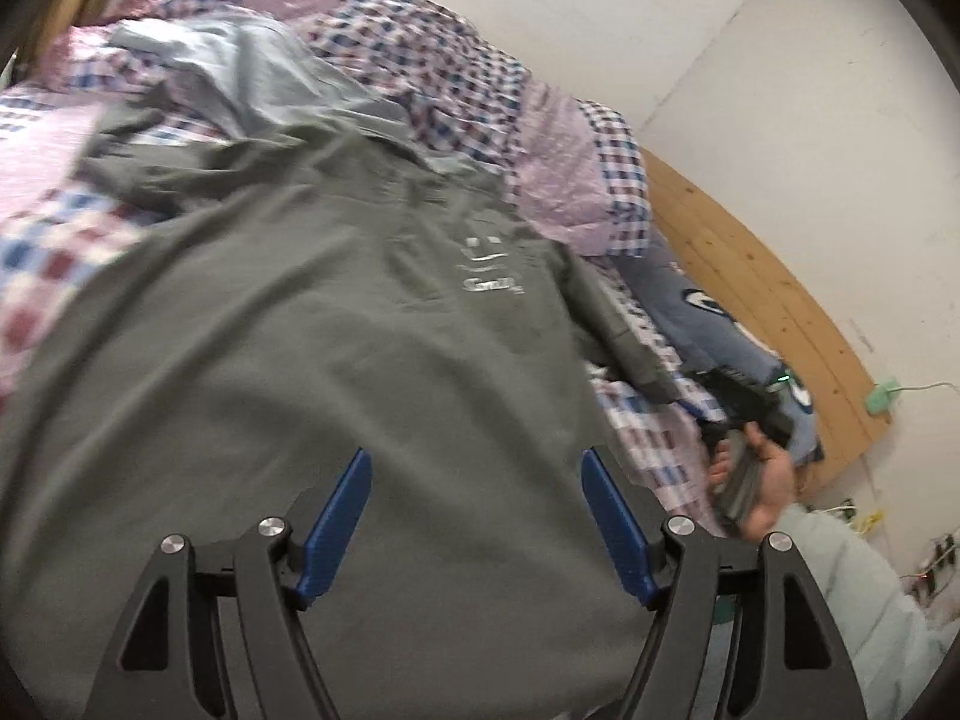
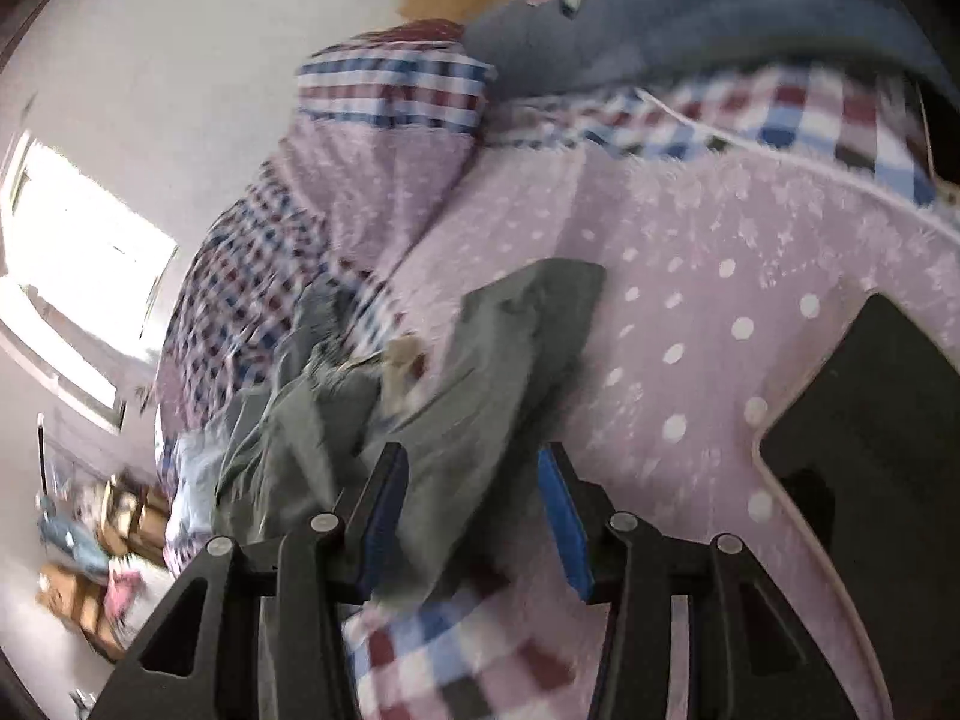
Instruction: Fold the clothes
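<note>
A grey-green shirt (image 1: 288, 324) with pale chest print lies on bedding (image 1: 420, 60) checked red, blue and white beside lilac, seemingly white-dotted, panels; gripper fingers (image 1: 336, 528) are blue.

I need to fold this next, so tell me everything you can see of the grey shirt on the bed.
The grey shirt looks like soft knit cotton, lying spread and rumpled on the checked quilt, with a small white chest print. A sleeve lies on the quilt's pink dotted part. Both the left gripper and right gripper hang open above it, gripping nothing.
</note>
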`<action>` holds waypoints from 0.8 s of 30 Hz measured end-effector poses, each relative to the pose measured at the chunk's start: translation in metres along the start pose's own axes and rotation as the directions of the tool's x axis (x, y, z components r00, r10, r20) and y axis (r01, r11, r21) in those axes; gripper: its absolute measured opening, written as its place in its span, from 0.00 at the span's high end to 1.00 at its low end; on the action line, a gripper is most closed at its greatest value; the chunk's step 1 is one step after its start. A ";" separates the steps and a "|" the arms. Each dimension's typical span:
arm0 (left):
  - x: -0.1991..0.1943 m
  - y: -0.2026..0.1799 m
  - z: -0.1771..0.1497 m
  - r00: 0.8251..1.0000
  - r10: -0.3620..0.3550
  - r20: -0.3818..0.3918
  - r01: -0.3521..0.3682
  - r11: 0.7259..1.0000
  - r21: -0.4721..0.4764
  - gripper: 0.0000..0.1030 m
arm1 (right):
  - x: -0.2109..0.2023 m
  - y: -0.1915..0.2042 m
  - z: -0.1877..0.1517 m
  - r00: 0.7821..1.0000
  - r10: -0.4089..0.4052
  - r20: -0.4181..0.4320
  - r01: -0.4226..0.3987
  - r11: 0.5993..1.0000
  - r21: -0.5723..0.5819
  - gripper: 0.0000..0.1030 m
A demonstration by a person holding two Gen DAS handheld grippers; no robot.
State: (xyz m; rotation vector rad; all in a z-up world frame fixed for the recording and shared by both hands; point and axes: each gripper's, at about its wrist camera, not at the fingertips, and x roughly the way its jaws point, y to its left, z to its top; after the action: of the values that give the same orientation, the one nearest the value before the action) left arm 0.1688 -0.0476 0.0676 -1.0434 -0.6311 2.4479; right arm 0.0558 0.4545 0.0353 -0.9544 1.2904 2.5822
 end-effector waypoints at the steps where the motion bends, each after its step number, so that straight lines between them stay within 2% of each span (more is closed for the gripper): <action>1: 0.010 -0.004 0.005 1.000 -0.016 -0.004 0.016 1.000 0.005 0.26 | 0.006 -0.004 0.004 1.000 0.008 -0.002 -0.008 1.000 0.025 0.53; 3: 0.027 -0.011 0.014 0.999 -0.041 -0.010 0.042 0.999 0.022 0.26 | 0.017 -0.010 0.010 0.999 0.039 0.001 -0.039 0.997 0.067 0.55; 5: 0.042 -0.017 0.022 0.998 -0.055 -0.010 0.056 0.997 0.047 0.26 | 0.023 -0.009 0.013 1.000 0.027 0.007 -0.027 0.997 0.072 0.64; 7: 0.057 -0.023 0.030 0.998 -0.063 -0.010 0.064 0.995 0.074 0.26 | 0.028 -0.005 0.013 1.000 0.002 -0.002 -0.002 0.999 0.052 0.86; 9: 0.071 -0.025 0.038 0.997 -0.071 -0.013 0.072 0.993 0.093 0.26 | 0.030 -0.001 0.011 1.000 -0.006 -0.023 0.007 0.999 0.042 0.95; 12: 0.083 -0.019 0.047 0.996 -0.084 -0.006 0.085 0.995 0.061 0.26 | 0.020 0.008 0.008 1.000 -0.013 -0.006 0.013 0.999 0.030 0.98; 14: 0.088 -0.013 0.052 0.996 -0.094 0.005 0.094 0.995 0.022 0.26 | -0.003 0.027 0.006 0.998 0.010 0.065 -0.009 1.000 -0.013 0.98; 16: 0.091 -0.006 0.055 0.995 -0.099 0.014 0.099 0.995 -0.010 0.26 | -0.023 0.065 -0.001 0.991 0.036 0.132 -0.014 0.986 -0.165 0.98; 18: 0.093 -0.001 0.055 0.995 -0.098 0.020 0.098 0.995 -0.034 0.26 | -0.033 0.110 -0.022 0.983 0.097 0.156 -0.035 0.931 -0.363 0.98; 20: 0.094 0.005 0.055 0.995 -0.096 0.026 0.097 0.994 -0.057 0.24 | -0.020 0.133 -0.043 0.990 0.103 0.100 -0.046 0.885 -0.463 0.98; 21: 0.095 0.007 0.055 0.995 -0.095 0.029 0.097 0.993 -0.069 0.24 | -0.009 0.142 -0.055 0.994 0.095 0.059 -0.053 0.862 -0.504 0.98; 23: 0.096 0.013 0.054 0.995 -0.093 0.036 0.096 0.991 -0.093 0.24 | 0.009 0.150 -0.073 0.999 0.013 0.042 0.014 0.819 -0.574 0.98; 24: 0.097 0.016 0.054 0.995 -0.092 0.039 0.096 0.990 -0.105 0.24 | 0.010 0.146 -0.070 0.998 -0.006 0.061 0.039 0.822 -0.568 0.98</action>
State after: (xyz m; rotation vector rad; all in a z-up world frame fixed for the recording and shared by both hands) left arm 0.0636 -0.0230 0.0380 -0.9904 -0.8110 2.3771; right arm 0.0312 0.3077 0.0987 -0.9413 0.4670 3.0099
